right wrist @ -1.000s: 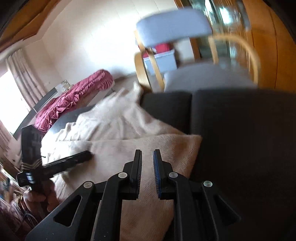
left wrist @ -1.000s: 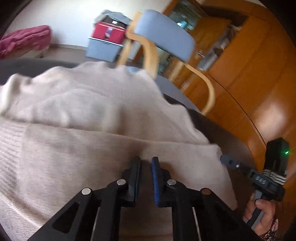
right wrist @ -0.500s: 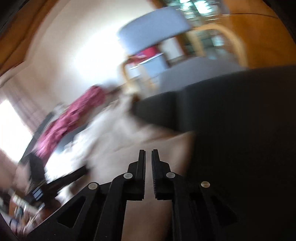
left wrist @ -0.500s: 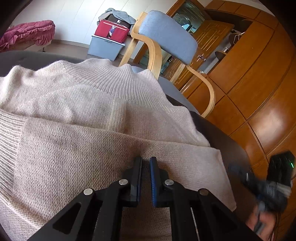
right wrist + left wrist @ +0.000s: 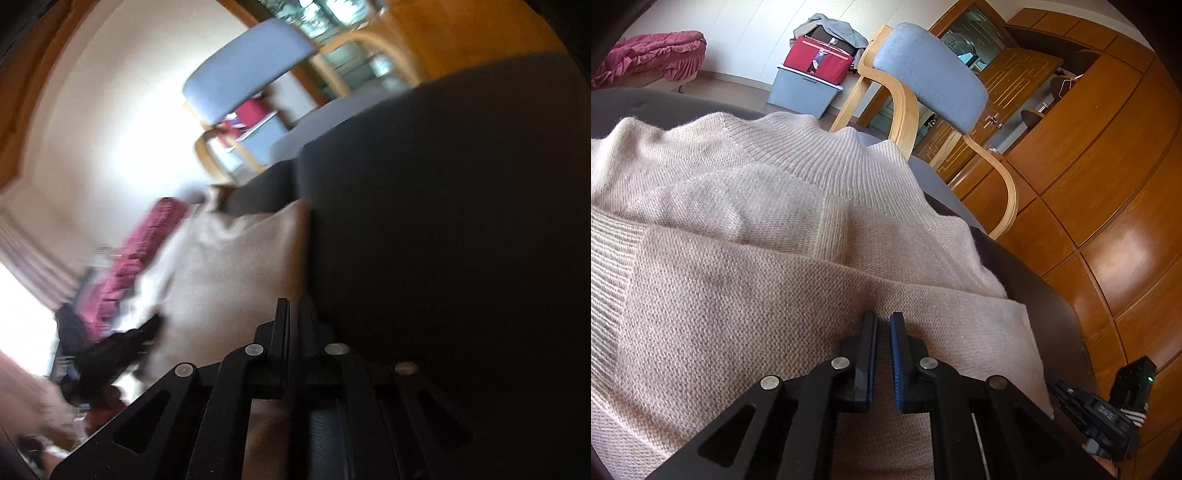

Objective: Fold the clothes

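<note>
Your biggest thing is the beige knit sweater. It fills the left and centre of the left wrist frame, spread over the dark sofa cushion, with at least 2 layers: a lower panel across the middle and bottom of the frame, and above it a ribbed band toward the upper centre. Expect it to be soft, limp and light to moderate in weight. It will sag and stretch wherever you lift it, and loose knit can snag on the pads. Take it at a doubled edge or a corner, such as the corner at lower right of the left frame, rather than pinching the flat middle.

In the blurred right wrist frame the sweater sits at centre left, its straight edge against the dark cushion.

The left gripper hovers low over the lower panel, near that folded edge. Its jaws stand almost together with a narrow gap, and no cloth shows between them. The right gripper points at the sweater's edge at bottom centre. Its jaws look nearly closed too; blur hides whether any knit is caught.
</note>
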### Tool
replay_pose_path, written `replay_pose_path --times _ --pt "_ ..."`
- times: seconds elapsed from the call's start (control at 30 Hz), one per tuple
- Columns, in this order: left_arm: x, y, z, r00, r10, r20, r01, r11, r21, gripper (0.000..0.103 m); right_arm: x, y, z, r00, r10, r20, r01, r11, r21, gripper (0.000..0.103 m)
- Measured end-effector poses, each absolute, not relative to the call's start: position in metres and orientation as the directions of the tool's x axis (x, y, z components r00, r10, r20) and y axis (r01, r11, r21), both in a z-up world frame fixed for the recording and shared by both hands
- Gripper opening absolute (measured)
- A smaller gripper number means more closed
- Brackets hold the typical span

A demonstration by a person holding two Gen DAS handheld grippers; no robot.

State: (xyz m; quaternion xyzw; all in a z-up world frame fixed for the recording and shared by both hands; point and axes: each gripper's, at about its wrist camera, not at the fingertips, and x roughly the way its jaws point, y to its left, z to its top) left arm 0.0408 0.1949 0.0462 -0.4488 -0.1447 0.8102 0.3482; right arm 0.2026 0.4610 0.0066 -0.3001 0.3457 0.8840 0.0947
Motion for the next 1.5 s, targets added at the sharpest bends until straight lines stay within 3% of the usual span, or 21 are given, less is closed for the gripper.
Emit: replay_pose_path --times 0.13,0.23,0.4,0.5,0.67,0.8,0.97,1.23,1.4,1.5 --pt "0.04 0.195 0.047 -0.356 0.693 -0.627 -0.437 -0.717 -0.544 0.007 0.204 0.433 0.019 -0.822 -0.172 -0.543 -0.222 -0.78 0.585 0.011" --pt "0.041 0.194 0.048 -0.354 0.696 -0.625 -0.434 -0.714 -0.55 0.007 0.191 0.404 0.017 -0.767 -0.185 -0.614 -0.189 -0.85 0.492 0.011" --pt "0.039 0.195 0.047 -0.352 0.697 -0.624 -0.431 -0.713 -0.553 0.007 0.208 0.419 0.01 -0.749 -0.088 -0.657 -0.288 -0.85 0.441 0.007" --pt "0.04 0.188 0.045 -0.352 0.695 -0.627 -0.433 -0.715 -0.549 0.007 0.222 0.438 0.001 -0.76 -0.108 -0.641 -0.309 -0.807 0.503 0.003" --pt "0.035 0.191 0.055 -0.342 0.674 -0.655 -0.455 -0.728 -0.512 0.008 0.221 0.439 0.001 -0.754 -0.103 -0.649 -0.317 -0.807 0.497 0.006" --pt "0.039 0.161 0.076 -0.397 0.64 -0.658 -0.487 -0.755 -0.439 0.015 0.216 0.437 0.021 -0.816 -0.174 -0.552 -0.232 -0.775 0.588 0.008" --pt "0.004 0.119 0.074 -0.518 0.541 -0.662 -0.39 -0.839 -0.38 0.016 0.159 0.423 0.039 -0.802 -0.221 -0.555 -0.148 -0.827 0.543 0.01" --pt "-0.005 0.085 0.049 -0.511 0.559 -0.653 -0.295 -0.827 -0.478 0.013 0.069 0.407 0.009 -0.731 -0.318 -0.603 -0.122 -0.809 0.575 0.01" --pt "-0.01 0.072 0.039 -0.51 0.568 -0.646 -0.254 -0.817 -0.518 0.013 0.076 0.437 -0.001 -0.784 -0.21 -0.584 -0.253 -0.752 0.609 0.006" --pt "-0.01 0.066 0.037 -0.506 0.581 -0.637 -0.249 -0.806 -0.537 0.012 0.08 0.424 0.013 -0.798 -0.201 -0.568 -0.238 -0.761 0.604 0.013"
